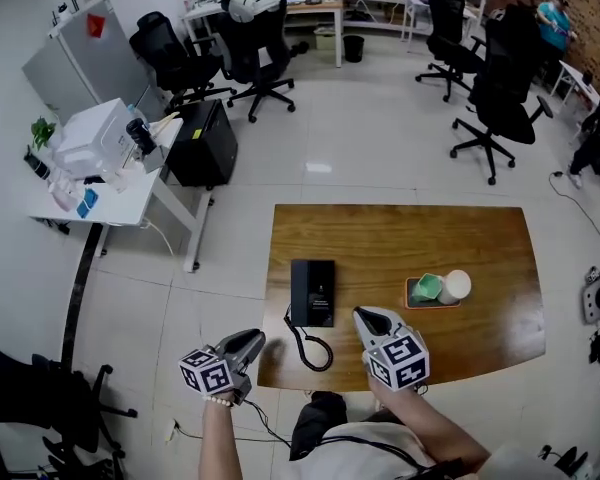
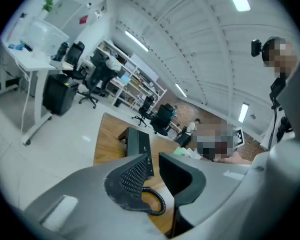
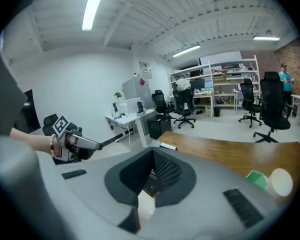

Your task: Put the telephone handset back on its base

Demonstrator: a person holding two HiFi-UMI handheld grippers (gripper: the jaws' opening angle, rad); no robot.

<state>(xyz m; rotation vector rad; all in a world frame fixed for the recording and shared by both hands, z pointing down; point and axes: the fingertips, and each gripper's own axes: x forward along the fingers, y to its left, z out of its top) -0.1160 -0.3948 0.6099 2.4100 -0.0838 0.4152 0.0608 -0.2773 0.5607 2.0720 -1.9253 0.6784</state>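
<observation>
A black telephone [image 1: 312,293] lies on the wooden table [image 1: 410,238], near the front left. The handset seems to rest along the base; I cannot separate the two clearly. A coiled black cord [image 1: 315,348] loops from the phone toward the table's front edge. My left gripper [image 1: 252,340] hangs off the front left corner, away from the phone. In the left gripper view the jaws of this gripper [image 2: 155,164] stand apart with nothing between them, with the phone [image 2: 138,143] beyond. My right gripper [image 1: 365,315] hovers over the front edge right of the phone, its tips [image 3: 152,156] together and empty.
A small tray [image 1: 417,301] with a green cup [image 1: 426,287] and a white cup [image 1: 454,285] sits right of the phone. A white desk [image 1: 100,193] stands at left. Black office chairs [image 1: 500,98] and a person stand further back.
</observation>
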